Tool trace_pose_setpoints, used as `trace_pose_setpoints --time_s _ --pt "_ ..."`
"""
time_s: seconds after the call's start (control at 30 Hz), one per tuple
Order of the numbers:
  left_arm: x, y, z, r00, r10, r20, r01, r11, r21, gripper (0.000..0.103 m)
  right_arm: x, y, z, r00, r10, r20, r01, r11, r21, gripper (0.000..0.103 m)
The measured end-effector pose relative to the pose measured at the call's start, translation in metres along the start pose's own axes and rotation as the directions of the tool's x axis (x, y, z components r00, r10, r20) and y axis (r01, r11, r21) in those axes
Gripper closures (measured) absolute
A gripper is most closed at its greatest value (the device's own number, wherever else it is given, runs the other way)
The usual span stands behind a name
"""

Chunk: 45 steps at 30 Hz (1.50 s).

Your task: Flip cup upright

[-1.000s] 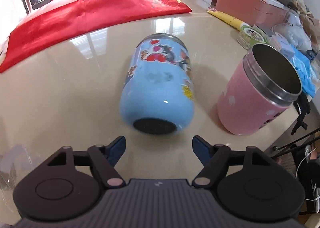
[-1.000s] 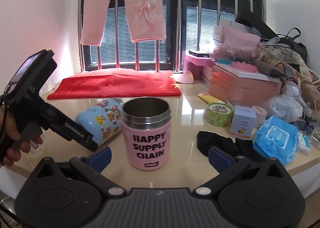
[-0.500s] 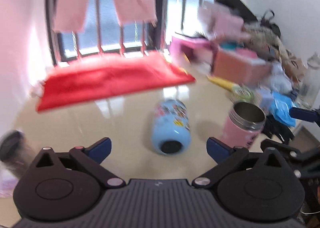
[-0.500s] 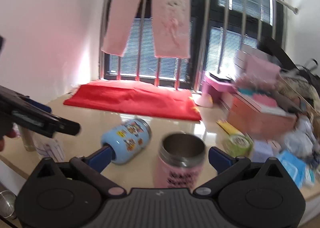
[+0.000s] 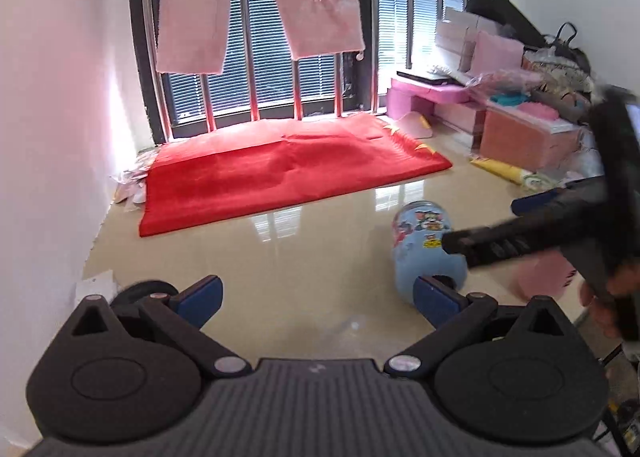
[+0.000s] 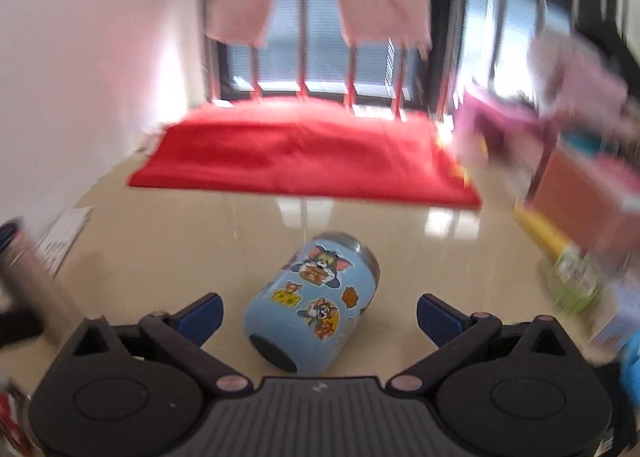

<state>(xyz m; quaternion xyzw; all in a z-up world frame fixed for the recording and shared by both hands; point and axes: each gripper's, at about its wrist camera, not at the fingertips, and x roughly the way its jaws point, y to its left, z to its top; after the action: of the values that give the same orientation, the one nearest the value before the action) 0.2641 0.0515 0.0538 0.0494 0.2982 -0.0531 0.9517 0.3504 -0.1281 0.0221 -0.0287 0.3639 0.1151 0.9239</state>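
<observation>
The blue cup point(image 5: 424, 245) lies on its side on the table point(image 5: 300, 257), beyond the left gripper's point(image 5: 316, 293) spread blue fingertips point(image 5: 434, 293).

Both the left claw point(image 5: 316, 295) and right claw point(image 6: 320, 315) gape wide, gripping nothing.

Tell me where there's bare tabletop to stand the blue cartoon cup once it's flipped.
The widest bare patch lies between the red cloth, the left wall and the blue cup, which lies on its side. The right side is crowded: yellow tube, green tin, pink boxes. Both the left gripper and right gripper are open.
</observation>
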Motion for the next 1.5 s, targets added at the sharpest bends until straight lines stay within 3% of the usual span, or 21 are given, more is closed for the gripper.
trace_pose_setpoints --time_s 0.13,0.27,0.37,0.6,0.83,0.93,1.1,1.2,1.27,1.4,1.5 --pt "0.01 0.008 0.003 1.0 -0.005 -0.017 0.005 1.0 0.012 0.0 0.054 -0.003 0.014 0.993 -0.022 -0.114 0.038 0.99 0.137 0.0" --pt "0.018 0.013 0.003 0.999 -0.025 -0.038 0.025 1.0 -0.004 0.0 0.089 -0.002 0.018 0.983 -0.042 -0.177 0.074 0.981 0.18 0.004" --pt "0.022 0.013 0.0 0.998 -0.045 -0.053 0.045 0.999 -0.002 0.0 0.099 0.002 0.017 0.975 0.034 -0.219 0.007 0.983 0.181 0.015" --pt "0.025 0.01 -0.014 0.988 -0.111 -0.107 0.115 0.993 0.037 0.0 0.072 0.008 0.003 0.945 0.112 -0.307 -0.126 0.992 -0.028 0.019" --pt "0.017 0.002 -0.03 0.978 -0.157 -0.137 0.168 0.983 0.068 0.0 0.046 0.024 -0.012 0.92 0.084 -0.384 -0.207 0.934 -0.292 0.019" --pt "0.014 0.001 -0.032 0.976 -0.166 -0.139 0.176 0.982 0.066 0.0 0.041 0.03 -0.016 0.913 0.077 -0.399 -0.221 0.919 -0.327 0.018" --pt "0.012 0.001 -0.031 0.977 -0.167 -0.132 0.177 0.982 0.065 0.0 0.039 0.028 -0.016 0.918 0.069 -0.39 -0.19 0.941 -0.279 0.018" --pt "0.009 0.001 -0.032 0.978 -0.165 -0.126 0.174 0.983 0.063 0.0 0.041 0.024 -0.004 0.93 0.069 -0.36 -0.154 0.965 -0.213 0.008" --pt "0.008 0.001 -0.033 0.979 -0.165 -0.122 0.173 0.983 0.06 0.0 0.047 0.017 0.006 0.931 0.075 -0.357 -0.133 0.981 -0.14 0.007" --pt "0.007 0.0 -0.032 0.979 -0.165 -0.119 0.172 0.984 0.05 0.0 0.072 0.012 0.018 0.911 0.046 -0.41 -0.075 0.996 -0.053 0.007" --pt "0.008 0.002 -0.032 0.978 -0.169 -0.118 0.175 0.984 0.04 0.0 0.093 0.011 0.014 0.879 0.048 -0.474 -0.051 0.999 0.006 0.007"
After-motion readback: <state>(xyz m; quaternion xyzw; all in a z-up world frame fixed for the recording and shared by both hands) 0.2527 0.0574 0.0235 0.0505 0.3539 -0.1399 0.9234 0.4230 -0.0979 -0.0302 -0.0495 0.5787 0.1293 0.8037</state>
